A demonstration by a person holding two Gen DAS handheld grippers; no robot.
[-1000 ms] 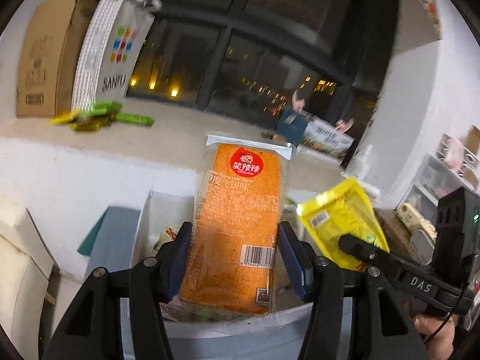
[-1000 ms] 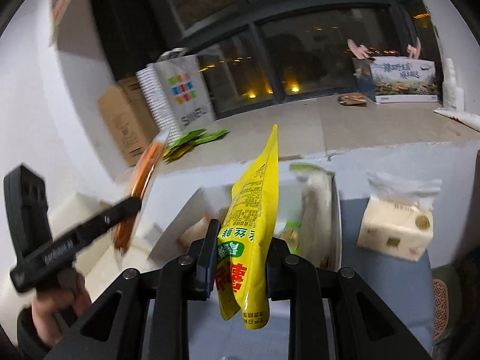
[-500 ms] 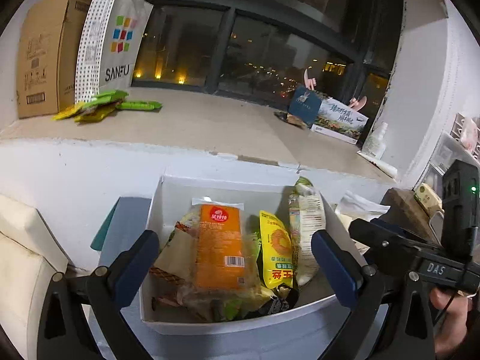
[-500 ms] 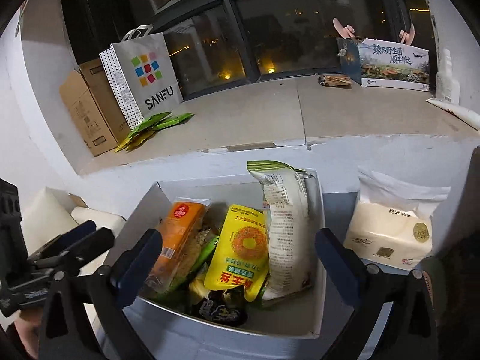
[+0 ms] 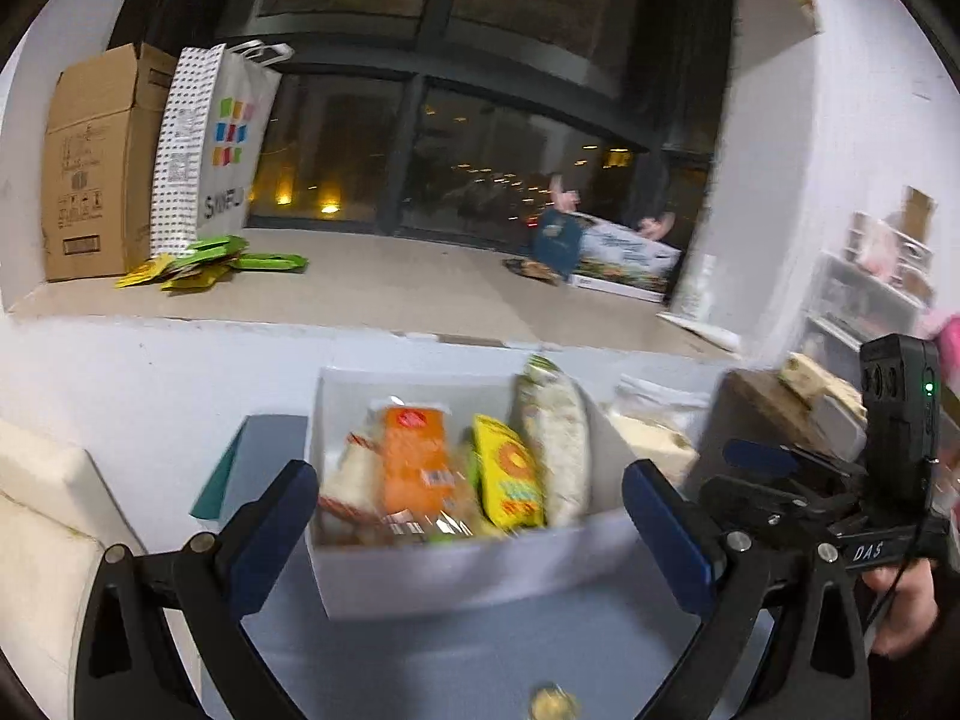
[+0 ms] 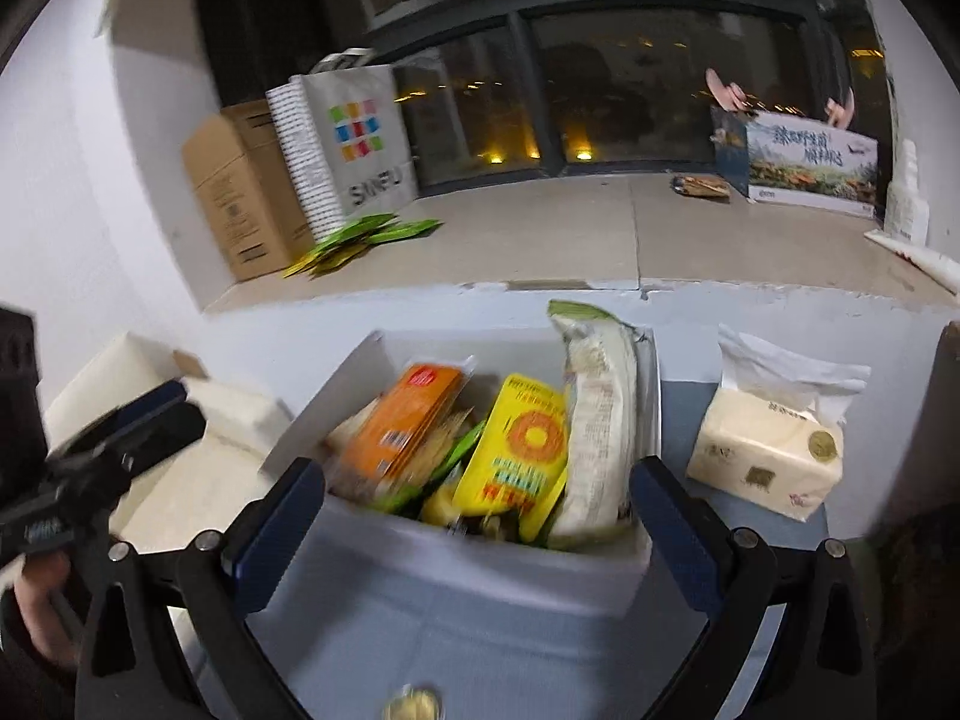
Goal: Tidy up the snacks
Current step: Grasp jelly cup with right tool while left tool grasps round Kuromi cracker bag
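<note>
Between the spread blue pads of my left gripper point(image 5: 471, 516) sat nothing but air; the white box point(image 5: 456, 570) lay just beyond them at twelve o'clock. My right gripper point(image 6: 477, 525) stood equally wide and empty, with the same box straight ahead and its near wall just past the fingertips. Neither tool touched anything.

Both hands faced the box about equally, so I judged neither clearly nearer; the right gripper looked a shade more over the near wall.

Inside the box, the packets stood or leaned with their long axes running away from me, toward twelve. From nine to three I saw the orange packet point(image 6: 402, 420), tilted and resting on other wrappers, then the yellow packet point(image 6: 522, 444), then the tall pale bag point(image 6: 600, 420) propped against the right-hand wall. Green wrappers and a dark packet showed beneath, too blurred to name.

Outside it, at two o'clock from my right gripper, the tissue pack point(image 6: 768, 462) sat beside the box. Far off at eleven, loose green sachets point(image 6: 360, 237) lay on the ledge by the paper bag point(image 6: 354, 144); I judged those the likeliest snacks left to collect.
</note>
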